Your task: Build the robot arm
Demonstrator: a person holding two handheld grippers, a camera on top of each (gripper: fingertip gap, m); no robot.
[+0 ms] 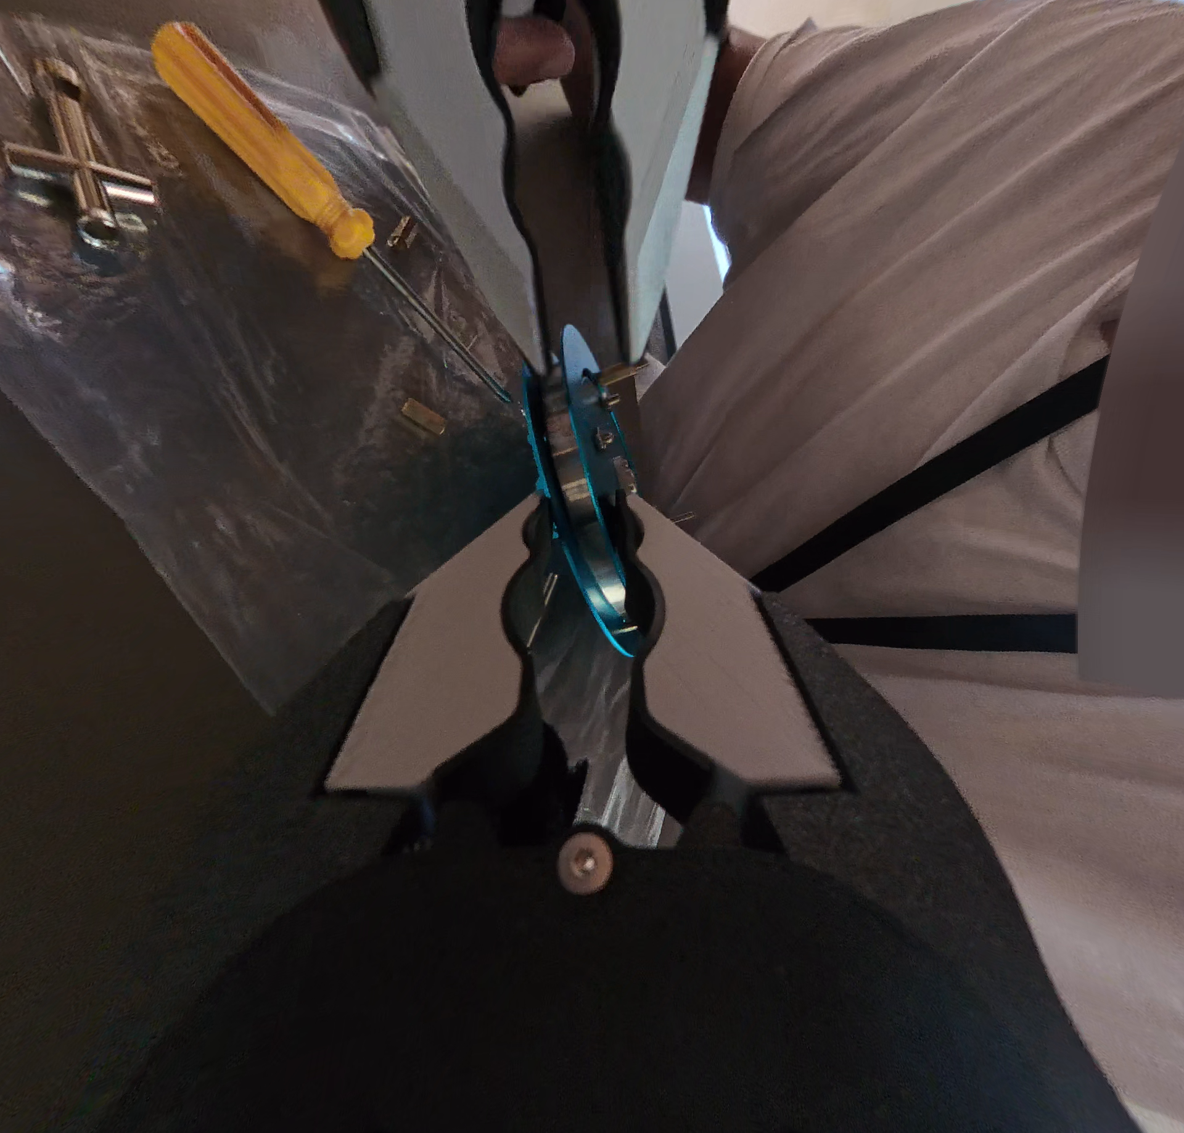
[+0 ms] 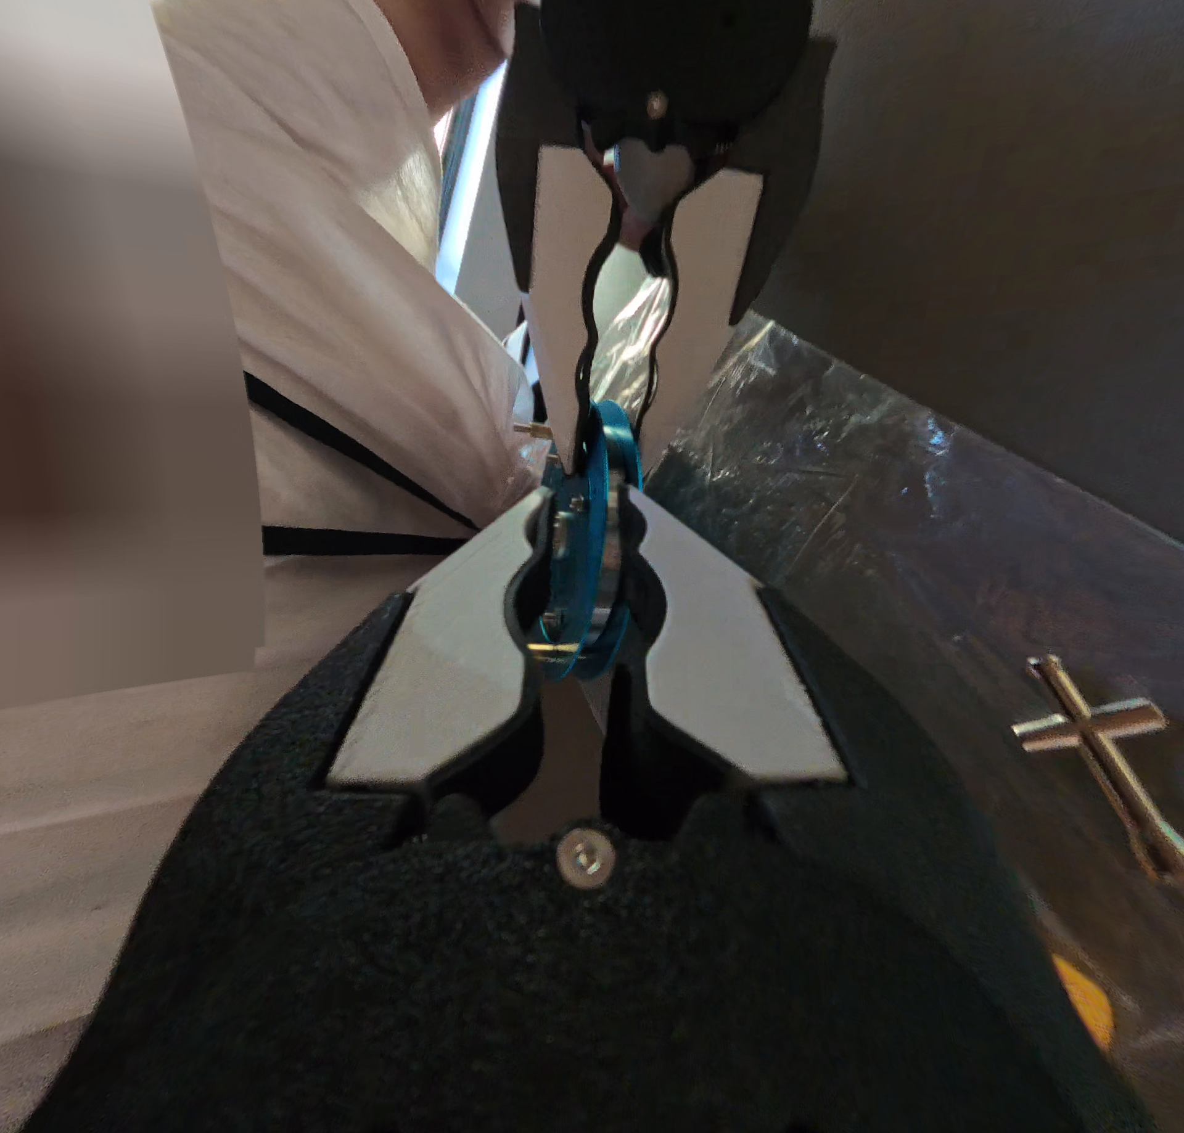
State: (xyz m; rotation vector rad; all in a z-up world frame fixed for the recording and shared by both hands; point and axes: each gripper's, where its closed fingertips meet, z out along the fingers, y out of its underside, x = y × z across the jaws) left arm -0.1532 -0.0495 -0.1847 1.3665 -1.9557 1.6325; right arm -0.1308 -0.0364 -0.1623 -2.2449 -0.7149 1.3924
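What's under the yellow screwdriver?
The yellow screwdriver lies on a crinkly clear plastic sheet spread over a dark tabletop. Small brass bits and a metal cross wrench rest there too. Whatever lies beneath the handle itself is hidden.

No writing, brand, number or sign can be read in either view. The clear plastic bag (image 1: 211, 398) on the tabletop (image 1: 96, 750) may carry faint print, but it is too blurred to make out.
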